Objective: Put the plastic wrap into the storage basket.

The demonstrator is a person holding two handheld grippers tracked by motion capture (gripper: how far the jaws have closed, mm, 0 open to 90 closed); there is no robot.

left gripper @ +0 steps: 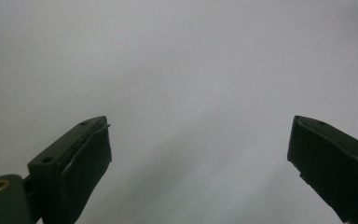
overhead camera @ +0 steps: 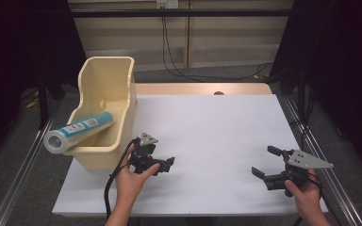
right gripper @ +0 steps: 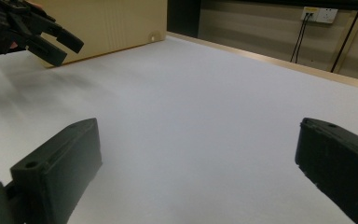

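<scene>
— Blue-labelled cylindrical tube (overhead camera: pixel 78 130), how many?
— One, lying tilted across the cream plastic bin (overhead camera: pixel 104 89) at ten o'clock.
— Grippers?
— Two: left black gripper (overhead camera: pixel 168 162) and right black gripper (overhead camera: pixel 265 161) are both hovering released over the white table (overhead camera: pixel 217 127).

Tube label: the teal tube (overhead camera: pixel 79 131) lying across the cream bin (overhead camera: pixel 106 84), at ten o'clock from my left gripper (overhead camera: pixel 166 165), carried a white label with dark print; I could not read a single word of it.
Tube cap: plain silver, no marking I could make out.
Bin wall: in my right gripper view the bin wall (right gripper: pixel 112 23) bore no lettering.
Wall socket: the socket (right gripper: pixel 320 15) at one o'clock was white, with no legible mark.
</scene>
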